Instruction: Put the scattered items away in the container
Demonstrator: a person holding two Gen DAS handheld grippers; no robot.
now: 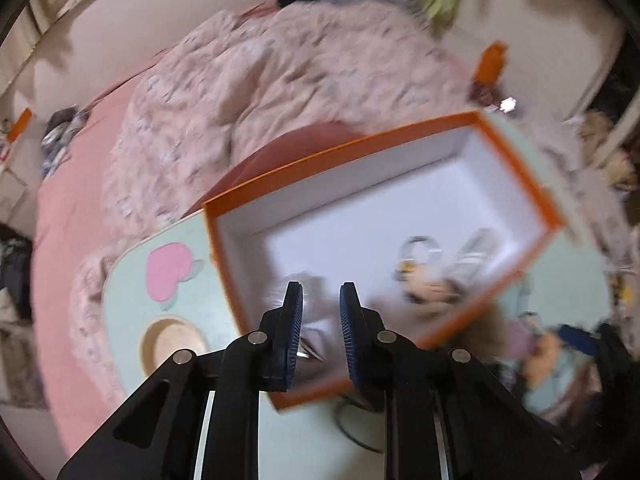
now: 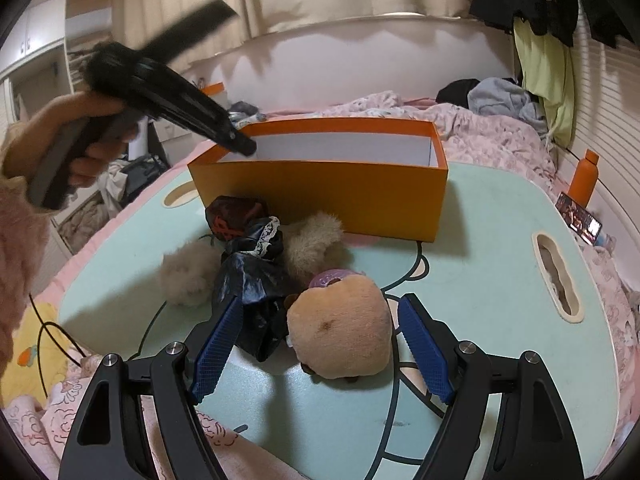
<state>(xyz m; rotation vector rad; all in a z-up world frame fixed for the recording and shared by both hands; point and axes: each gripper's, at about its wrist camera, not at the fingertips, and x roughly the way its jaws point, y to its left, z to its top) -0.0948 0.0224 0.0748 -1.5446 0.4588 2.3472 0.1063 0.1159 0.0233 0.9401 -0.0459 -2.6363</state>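
Observation:
An orange box (image 1: 340, 148) with a white inside stands on the mint-green table (image 1: 132, 300). Several blurred small items (image 1: 424, 276) lie at its bottom. My left gripper (image 1: 320, 288) points down over the box's near corner, its jaws close together; nothing shows clearly between them. In the right wrist view, a hand holds that left gripper (image 2: 244, 146) at the left rim of the box (image 2: 320, 188). My right gripper (image 2: 320, 344) stands open around a tan plush head (image 2: 340, 328), pads apart from it. A black plastic bundle (image 2: 256, 280) lies by its left finger (image 2: 216, 348).
Two beige fluffy balls (image 2: 184, 276), a dark pouch (image 2: 236, 212) and a purple ring (image 2: 332, 278) lie in front of the box. An orange bottle (image 2: 584, 176) and a phone (image 2: 580, 218) sit at the right. A pink quilt (image 2: 500, 140) lies behind, a cable (image 2: 52, 332) left.

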